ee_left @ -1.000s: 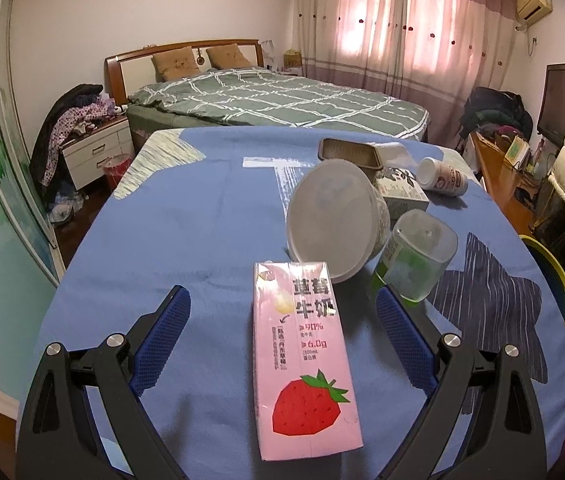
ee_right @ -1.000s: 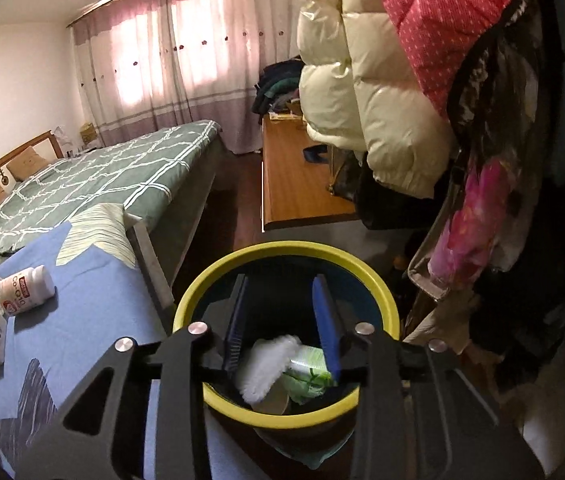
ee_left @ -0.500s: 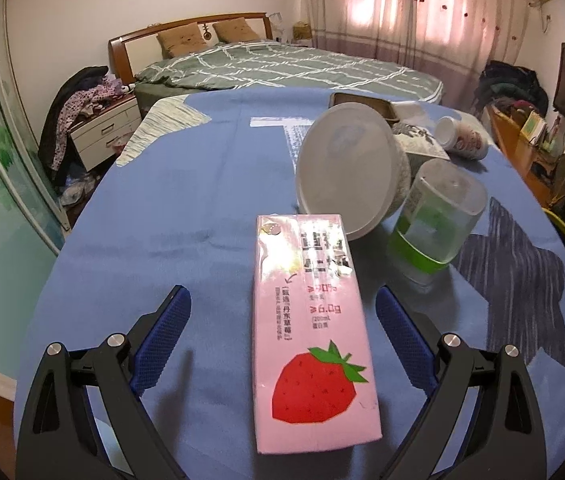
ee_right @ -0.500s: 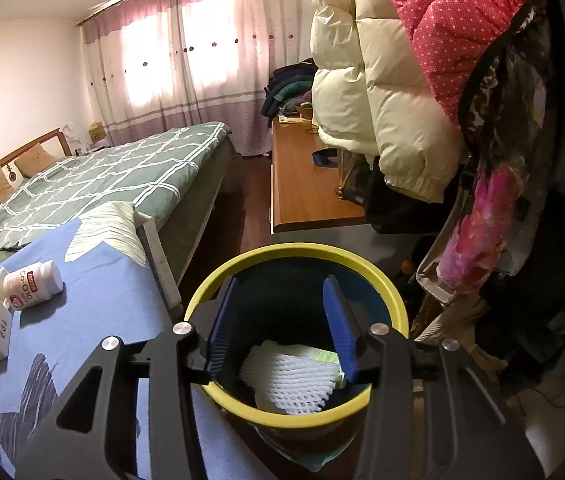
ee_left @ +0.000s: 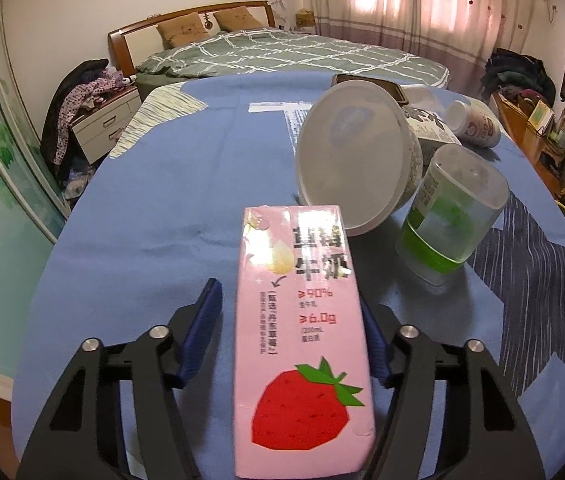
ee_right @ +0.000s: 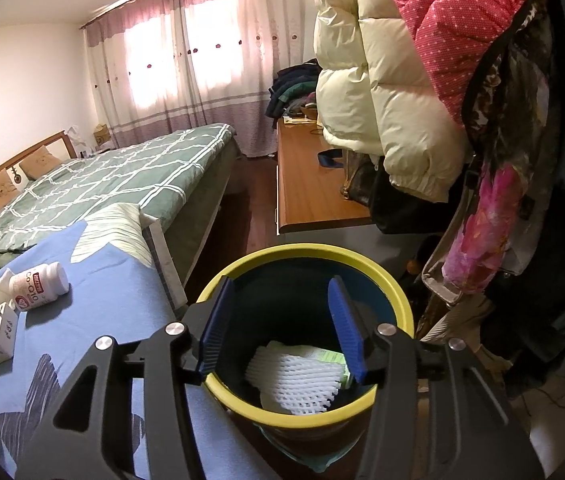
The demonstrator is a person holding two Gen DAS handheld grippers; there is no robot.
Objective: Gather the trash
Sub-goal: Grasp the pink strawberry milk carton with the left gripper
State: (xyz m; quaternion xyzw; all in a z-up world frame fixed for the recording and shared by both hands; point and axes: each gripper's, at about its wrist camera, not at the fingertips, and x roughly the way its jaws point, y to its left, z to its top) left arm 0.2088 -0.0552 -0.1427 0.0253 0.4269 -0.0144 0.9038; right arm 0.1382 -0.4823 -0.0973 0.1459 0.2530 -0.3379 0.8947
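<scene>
**Left gripper closing on the milk carton while the right one lets go over the bin**

The step in hand appears to be a pickup. On the blue tablecloth (ee_left: 154,216), the pink strawberry milk carton (ee_left: 302,344) lies flat between the left gripper (ee_left: 296,320) fingers, whose jaws are closing; the right pad seems to touch, the left stands just apart. Next likely calls for a firm pinch, then a lift toward the yellow-rimmed bin (ee_right: 242,272). Over it, the right gripper (ee_right: 282,328) is opening, nothing between its fingers; white foam netting (ee_right: 298,380) lies inside.
</scene>
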